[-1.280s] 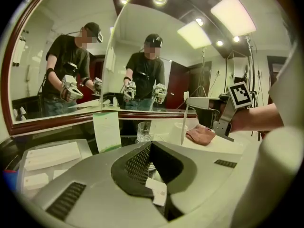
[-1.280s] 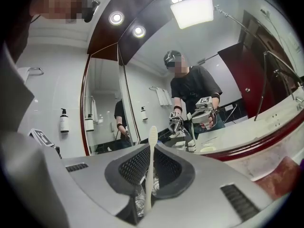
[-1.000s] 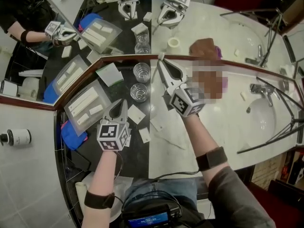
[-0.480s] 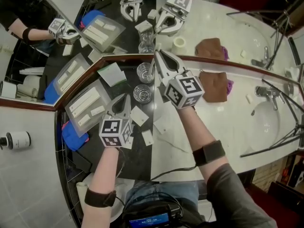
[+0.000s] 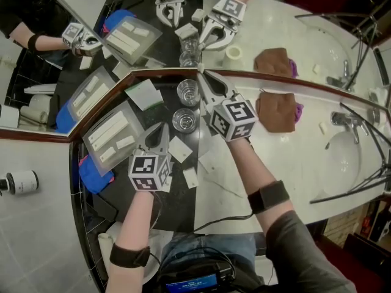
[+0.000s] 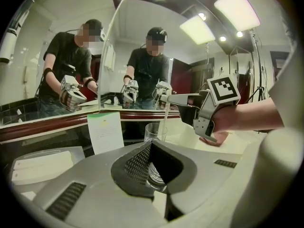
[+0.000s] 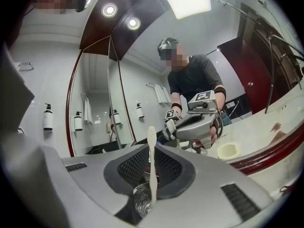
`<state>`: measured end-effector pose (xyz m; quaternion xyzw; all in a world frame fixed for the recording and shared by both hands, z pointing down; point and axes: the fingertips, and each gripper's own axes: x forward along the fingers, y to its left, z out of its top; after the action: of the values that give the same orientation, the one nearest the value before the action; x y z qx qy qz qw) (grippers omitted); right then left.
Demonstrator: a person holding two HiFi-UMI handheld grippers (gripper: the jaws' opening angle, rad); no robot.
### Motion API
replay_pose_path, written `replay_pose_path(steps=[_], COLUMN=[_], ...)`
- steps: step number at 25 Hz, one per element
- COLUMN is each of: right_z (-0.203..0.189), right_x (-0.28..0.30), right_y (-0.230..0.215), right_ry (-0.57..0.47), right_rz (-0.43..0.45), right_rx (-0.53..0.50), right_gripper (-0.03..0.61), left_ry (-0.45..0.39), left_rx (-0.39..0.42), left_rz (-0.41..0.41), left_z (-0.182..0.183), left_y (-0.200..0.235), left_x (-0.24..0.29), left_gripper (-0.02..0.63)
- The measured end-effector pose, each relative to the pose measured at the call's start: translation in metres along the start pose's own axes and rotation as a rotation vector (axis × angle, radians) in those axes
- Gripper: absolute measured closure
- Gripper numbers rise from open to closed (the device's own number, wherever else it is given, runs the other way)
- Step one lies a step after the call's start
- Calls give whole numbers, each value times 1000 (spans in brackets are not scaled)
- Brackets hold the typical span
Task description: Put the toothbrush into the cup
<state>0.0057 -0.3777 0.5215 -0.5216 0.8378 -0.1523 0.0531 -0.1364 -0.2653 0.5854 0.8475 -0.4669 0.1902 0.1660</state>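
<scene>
Two glass cups stand on the dark counter by the mirror, a far cup (image 5: pixel 188 92) and a near cup (image 5: pixel 182 119). My right gripper (image 5: pixel 203 80) hovers level over the far cup. A white toothbrush (image 7: pixel 151 165) stands upright between its jaws, lower end inside the cup (image 7: pixel 141 199). The jaws have just been opening, and a little gap shows beside the handle. From the left gripper view the toothbrush (image 6: pixel 165 118) hangs into that cup (image 6: pixel 154 132). My left gripper (image 5: pixel 160 129) is shut and empty, just short of the near cup (image 6: pixel 156 175).
Clear plastic boxes (image 5: pixel 113 133) and a blue pack (image 5: pixel 95 174) lie at the left. White packets (image 5: pixel 180 148) and a card (image 5: pixel 142 94) surround the cups. A brown cloth (image 5: pixel 276 110) lies right of my right gripper, with the sink (image 5: pixel 348 157) and tap (image 5: pixel 345 119) beyond. Mirrors back the counter.
My right gripper has come down and left over the far cup, lowering the toothbrush into it. The left gripper has barely shifted.
</scene>
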Motion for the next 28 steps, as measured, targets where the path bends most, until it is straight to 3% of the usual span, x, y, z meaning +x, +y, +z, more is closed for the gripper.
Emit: replay_pose_path(steps=[12, 14, 28], right_z=[-31, -34, -17], right_x=[2, 2, -27], right_y=[-16, -17, -16], right_ry=[136, 160, 178], right_rz=[-67, -77, -91], right_rx=[-6, -11, -13], right_gripper=[511, 483, 459], left_ry=[4, 4, -11], left_rx=[-15, -18, -21], left_rz=[3, 4, 23], left_z=[-4, -3, 9], left_y=[-1, -2, -15], left_x=[0, -1, -21], left_gripper=[611, 611, 612])
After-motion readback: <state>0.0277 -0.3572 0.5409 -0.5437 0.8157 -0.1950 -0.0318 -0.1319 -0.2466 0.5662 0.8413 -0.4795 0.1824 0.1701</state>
